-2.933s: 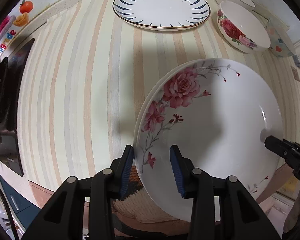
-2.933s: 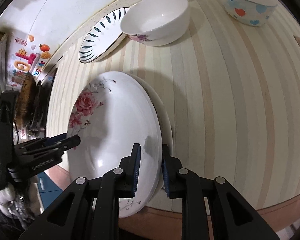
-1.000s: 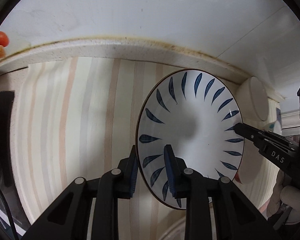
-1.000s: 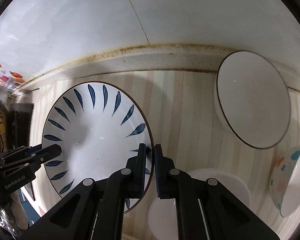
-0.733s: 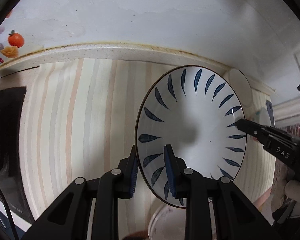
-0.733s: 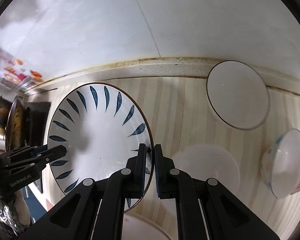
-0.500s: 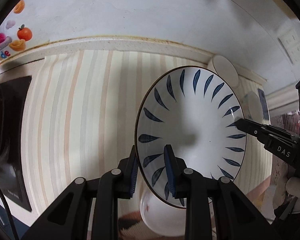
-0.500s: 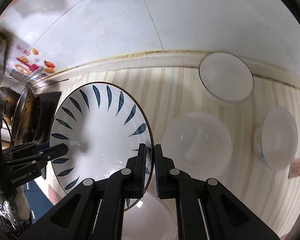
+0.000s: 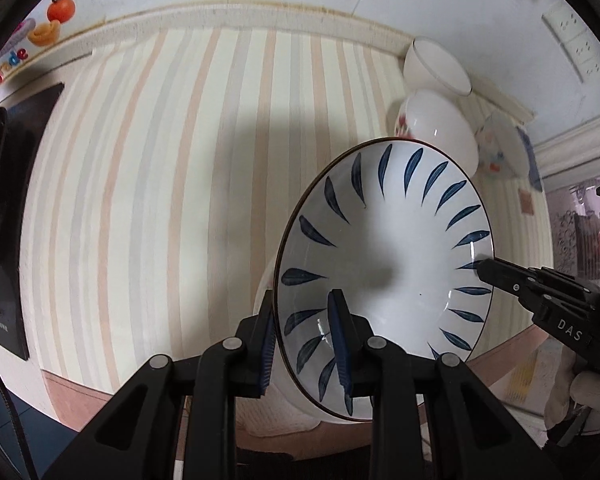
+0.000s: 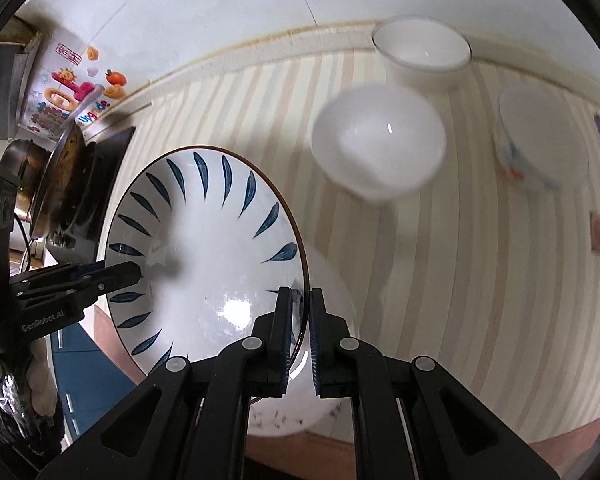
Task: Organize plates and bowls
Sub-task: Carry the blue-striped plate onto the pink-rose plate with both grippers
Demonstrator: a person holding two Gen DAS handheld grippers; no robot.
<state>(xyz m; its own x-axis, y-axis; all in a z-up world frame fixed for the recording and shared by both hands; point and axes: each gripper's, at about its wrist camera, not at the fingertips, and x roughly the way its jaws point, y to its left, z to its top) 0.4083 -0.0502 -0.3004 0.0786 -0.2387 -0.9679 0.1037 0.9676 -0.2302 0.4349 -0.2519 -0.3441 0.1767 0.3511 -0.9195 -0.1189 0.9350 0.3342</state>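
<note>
Blue-leaf plate carried between two grippers above the striped counter.

The left gripper pinches one edge of the rim and the right gripper the opposite edge, both clamped tight. The plate faces up, roughly level and slightly tilted; being round, it has no long axis. It hangs over a white plate near the counter's front edge, with three bowls behind.
</note>
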